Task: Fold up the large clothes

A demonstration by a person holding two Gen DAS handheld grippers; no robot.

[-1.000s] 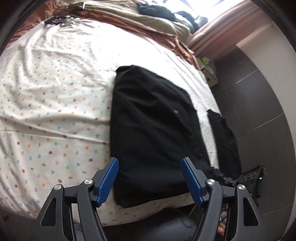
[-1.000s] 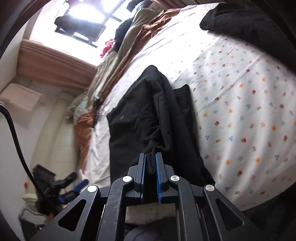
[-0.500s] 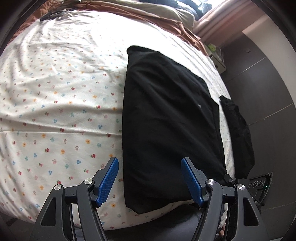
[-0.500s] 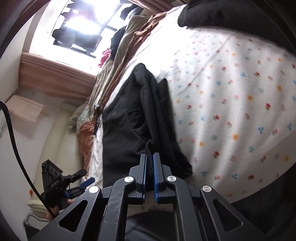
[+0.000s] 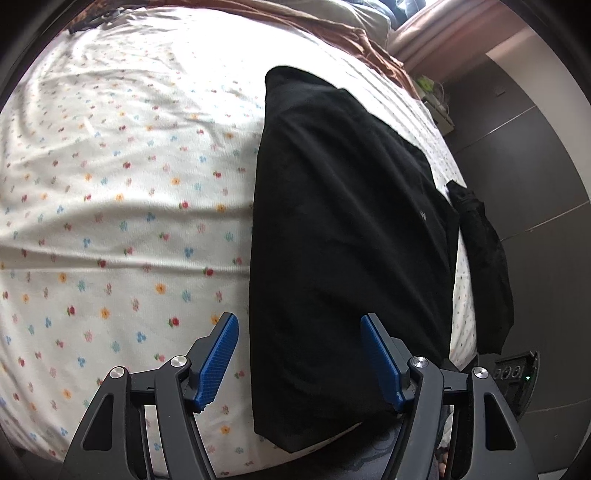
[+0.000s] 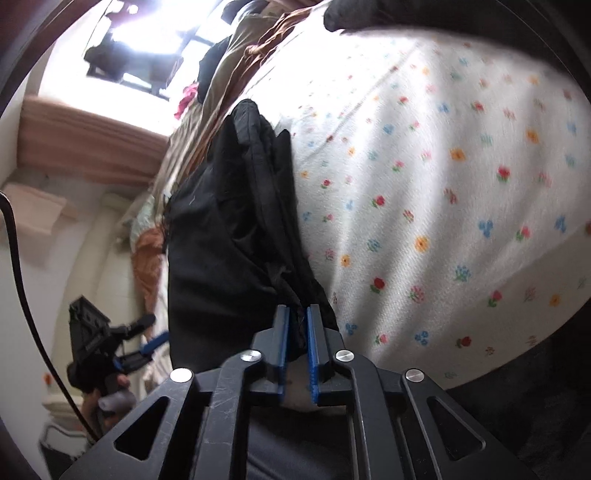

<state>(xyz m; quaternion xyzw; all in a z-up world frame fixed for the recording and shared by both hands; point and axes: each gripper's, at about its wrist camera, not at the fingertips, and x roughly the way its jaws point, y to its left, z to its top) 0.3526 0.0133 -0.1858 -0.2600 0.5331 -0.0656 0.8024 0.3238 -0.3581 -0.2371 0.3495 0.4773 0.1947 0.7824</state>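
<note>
One large black garment (image 5: 343, 236) lies folded into a long strip on the flower-print bedsheet (image 5: 110, 221), filling the centre-right of the left wrist view from the upper middle down to the lower edge of the bed. A second, smaller black piece (image 5: 484, 266) hangs off the bed's right edge in that view, apart from the strip. Two grippers are in play, one per hand.

The left wrist view shows the strip's flat top and the dark wall panels (image 5: 535, 184) at the right of the frame. The right wrist view shows the same black garment (image 6: 236, 229) from its side, with stacked layers and a bunched hem, plus a bright window (image 6: 147, 48) at the upper left and another dark heap (image 6: 369, 14) at the top edge. It also catches the left gripper (image 6: 147, 341) at the lower left, held in a hand (image 6: 99, 402).

The left gripper (image 5: 299, 354) points steeply down over the near end of the strip, its blue pads (image 5: 218, 362) standing well apart with the garment's left edge lying between them, untouched. The right gripper (image 6: 297, 332) tilts down less steeply at the strip's near corner; its jaws are opening, a narrow gap showing, with the bunched black hem between the pads. Whether the pads press on it cannot be told.
</note>
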